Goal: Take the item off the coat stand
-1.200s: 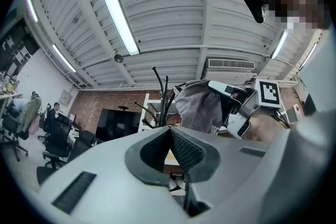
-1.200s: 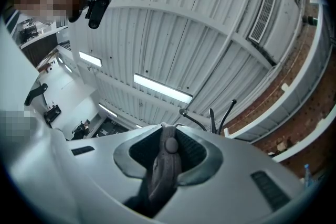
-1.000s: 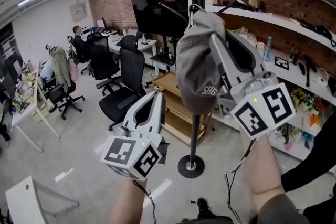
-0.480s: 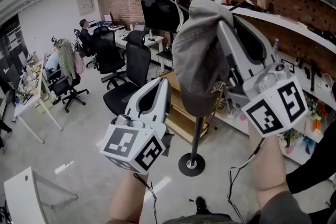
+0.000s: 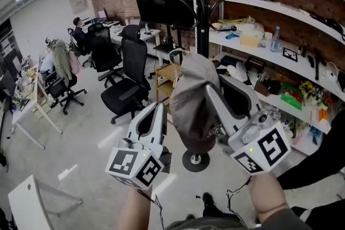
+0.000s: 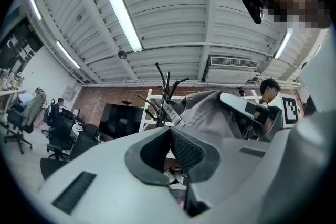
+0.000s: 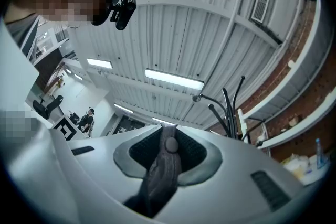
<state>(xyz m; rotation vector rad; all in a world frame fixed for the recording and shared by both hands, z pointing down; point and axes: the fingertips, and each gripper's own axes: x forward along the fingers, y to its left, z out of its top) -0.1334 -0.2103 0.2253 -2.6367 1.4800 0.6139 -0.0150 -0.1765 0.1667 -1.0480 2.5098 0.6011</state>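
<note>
The tall black metal coat stand (image 5: pixel 201 13) with curved hook arms stands upright on its round base on the grey floor. A black swivel office chair (image 5: pixel 132 75) sits to the left of the stand, well apart from it. The grey fabric baseball cap (image 5: pixel 191 99) hangs in front of the stand's pole, below the hook arms and clear of all of them. The right gripper (image 7: pixel 170 139) points upward before the stand, and its jaws are clamped on the cap's crown at the top button. The left gripper (image 6: pixel 169 129), left of the cap, has its jaws closed together on nothing.
</note>
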